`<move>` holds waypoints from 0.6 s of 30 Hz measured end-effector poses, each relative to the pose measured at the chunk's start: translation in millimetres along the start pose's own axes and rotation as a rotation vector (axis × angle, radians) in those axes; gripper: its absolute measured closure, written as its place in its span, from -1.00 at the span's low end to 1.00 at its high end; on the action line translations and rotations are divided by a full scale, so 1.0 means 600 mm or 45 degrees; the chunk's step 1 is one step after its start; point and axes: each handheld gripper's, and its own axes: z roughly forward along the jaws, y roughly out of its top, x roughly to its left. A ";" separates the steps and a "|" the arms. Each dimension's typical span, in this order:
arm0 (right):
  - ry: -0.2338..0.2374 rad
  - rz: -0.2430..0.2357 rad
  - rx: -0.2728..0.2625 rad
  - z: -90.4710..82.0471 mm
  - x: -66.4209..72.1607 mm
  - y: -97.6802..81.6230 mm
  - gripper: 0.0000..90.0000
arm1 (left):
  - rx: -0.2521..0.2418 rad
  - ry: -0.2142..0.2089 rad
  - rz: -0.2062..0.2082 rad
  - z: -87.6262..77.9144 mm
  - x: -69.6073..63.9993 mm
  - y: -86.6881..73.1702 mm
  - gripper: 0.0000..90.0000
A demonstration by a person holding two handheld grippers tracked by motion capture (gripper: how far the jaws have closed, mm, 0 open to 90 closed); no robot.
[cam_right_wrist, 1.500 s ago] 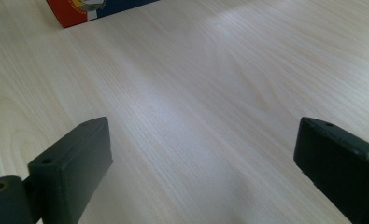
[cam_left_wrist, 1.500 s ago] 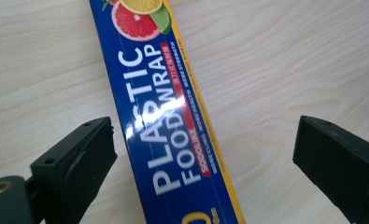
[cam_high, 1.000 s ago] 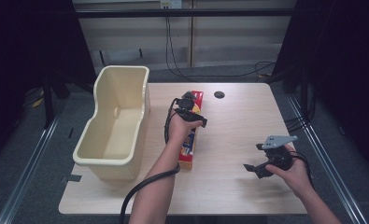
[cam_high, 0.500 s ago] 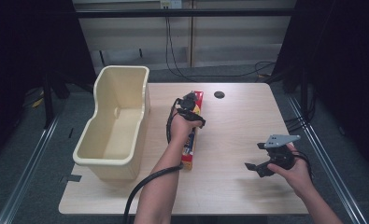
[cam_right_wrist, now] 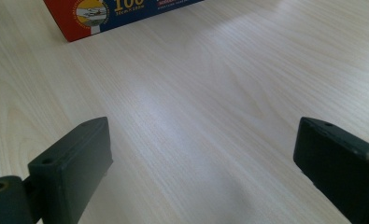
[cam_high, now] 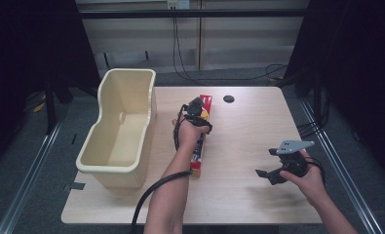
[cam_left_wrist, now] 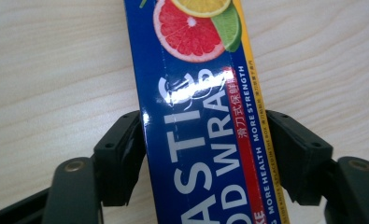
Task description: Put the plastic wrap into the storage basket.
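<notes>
A long blue and red food wrap box point(cam_high: 198, 157) lies lengthwise on the wooden table point(cam_high: 239, 136), right of the bin. My left gripper point(cam_high: 196, 110) points down on the box's far half. In the left gripper view its jaws have just been closing, and the pads now press on both long sides of the box point(cam_left_wrist: 196, 93), so the left gripper point(cam_left_wrist: 204, 129) is shut on it. My right gripper point(cam_high: 265, 175) hovers open near the table's front right, nothing between its fingers point(cam_right_wrist: 74, 158). The box's red end point(cam_right_wrist: 93, 11) shows far ahead of the right gripper point(cam_right_wrist: 203, 154).
A tall cream plastic bin point(cam_high: 113, 168) stands at the table's left edge, close beside the box. A dark round hole point(cam_high: 228, 99) sits near the table's far edge. Cables trail from both grippers. Bare tabletop lies between box and right hand.
The left hand has shifted only slightly over the box. The right hand has kept still.
</notes>
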 end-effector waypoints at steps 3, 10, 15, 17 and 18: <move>0.003 -0.004 -0.001 0.002 0.000 0.000 -0.91 | 0.043 0.040 0.003 -0.009 0.000 0.006 -0.11; 0.006 -0.009 -0.001 0.001 0.000 0.000 -0.91 | 0.157 0.038 0.007 -0.036 -0.002 0.012 -0.08; 0.009 -0.013 0.004 0.004 0.000 0.000 -0.91 | 0.224 0.036 0.026 -0.070 -0.007 0.020 -0.08; 0.010 -0.009 0.009 0.005 0.002 0.000 -0.91 | 0.236 0.025 0.036 -0.080 -0.008 0.021 -0.08; 0.009 -0.010 0.008 0.005 0.002 0.000 -0.91 | 0.246 0.019 0.038 -0.087 -0.009 0.022 -0.08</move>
